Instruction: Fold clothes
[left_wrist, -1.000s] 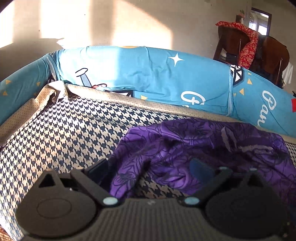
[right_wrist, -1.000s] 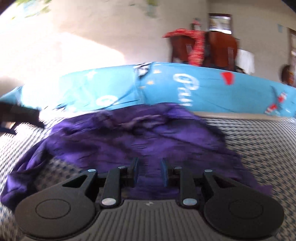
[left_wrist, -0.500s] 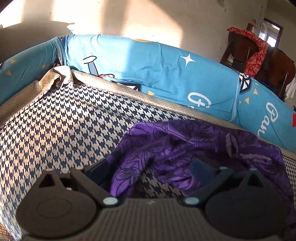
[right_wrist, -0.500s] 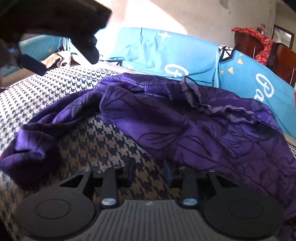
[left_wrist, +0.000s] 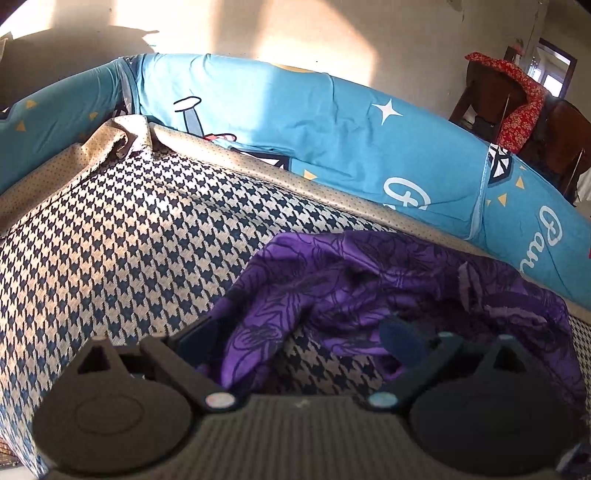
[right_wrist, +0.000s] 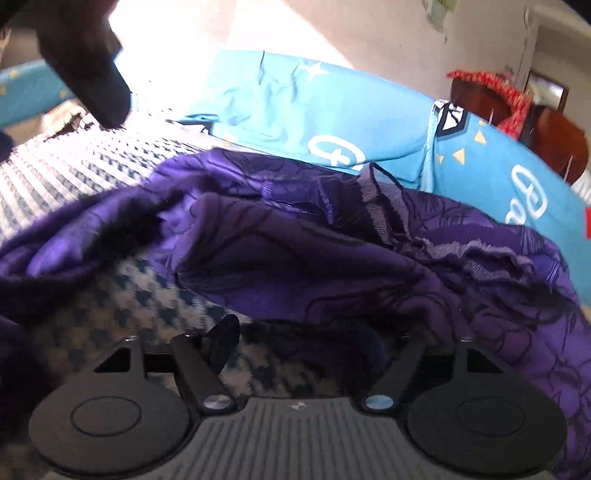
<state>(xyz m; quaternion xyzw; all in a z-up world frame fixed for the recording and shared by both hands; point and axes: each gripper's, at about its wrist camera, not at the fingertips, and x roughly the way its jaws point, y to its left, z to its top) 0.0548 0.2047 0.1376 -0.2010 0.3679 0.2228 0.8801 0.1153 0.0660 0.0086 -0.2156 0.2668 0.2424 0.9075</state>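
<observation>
Left tool (left_wrist: 299, 339): jaws stand wide, nothing clamped. A twisted tail of the purple garment (left_wrist: 388, 295) lies between them, with the left finger (left_wrist: 195, 334) just beside that tail. No pinch visible.

Garment sits crumpled on the houndstooth sofa seat (left_wrist: 129, 240), toward the right part of the seat, its far edge near the blue printed cover (left_wrist: 332, 122) on the backrest. A red cloth over a wooden chair (left_wrist: 517, 99) stands behind, not involved.

Handling, my read: thin, light, limp woven fabric with a slight sheen, so likely slippery between pads. It won't hold shape; it'll sag and bunch when lifted. Not fragile.

Right tool (right_wrist: 303, 339): jaws opening, pads clear of cloth. A fold of the garment (right_wrist: 332, 251) hangs just ahead and over the right finger; bare seat fabric (right_wrist: 147, 302) shows below. Nothing gripped.

Where to hold: the frilled hem or seam band (right_wrist: 480, 251) at the upper right looks thickest and least slippery. Take two spread points on one edge, one per tool, then pull flat before folding. Avoid mid-panel pinches.
</observation>
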